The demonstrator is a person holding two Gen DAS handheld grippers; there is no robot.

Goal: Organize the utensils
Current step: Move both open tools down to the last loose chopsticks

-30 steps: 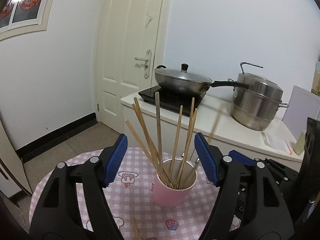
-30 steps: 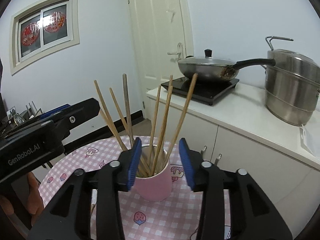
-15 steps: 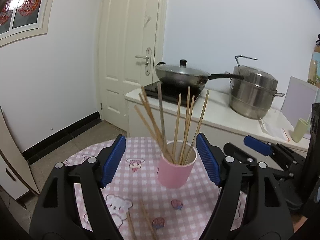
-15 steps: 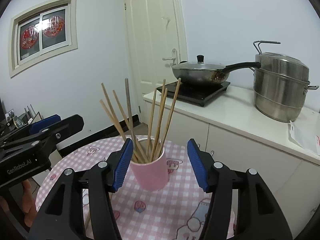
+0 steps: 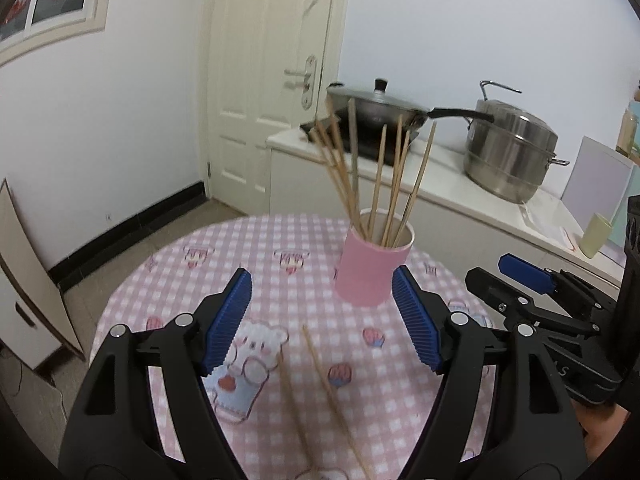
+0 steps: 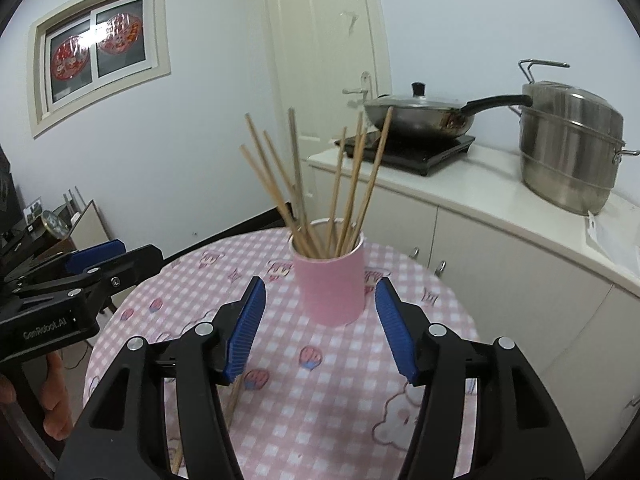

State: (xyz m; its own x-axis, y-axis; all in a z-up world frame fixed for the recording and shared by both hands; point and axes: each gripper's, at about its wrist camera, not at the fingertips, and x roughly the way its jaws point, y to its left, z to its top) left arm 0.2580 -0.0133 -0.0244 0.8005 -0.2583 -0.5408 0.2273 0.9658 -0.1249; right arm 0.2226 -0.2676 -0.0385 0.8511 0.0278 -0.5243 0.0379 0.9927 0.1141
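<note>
**Utensil sorting: desk contents**

Pink cup (image 6: pixel 330 286) holding upright chopsticks (image 6: pixel 320 184), near the desk's (image 5: pixel 192 280) far edge. Two loose chopsticks (image 5: pixel 320 376) lie nearer the front edge. Left hand-held gripper (image 5: pixel 320 316): jaws apart, empty. Right hand-held gripper (image 6: pixel 320 324): jaws apart, empty.

Pink cup (image 5: pixel 367 270) stands upright on the table's far side, holding a splayed bunch of wooden chopsticks (image 5: pixel 378 178) leaning outward against its rim. Two loose chopsticks (image 5: pixel 320 372) lie flat on the tablecloth, nearer the camera, roughly parallel.
</note>
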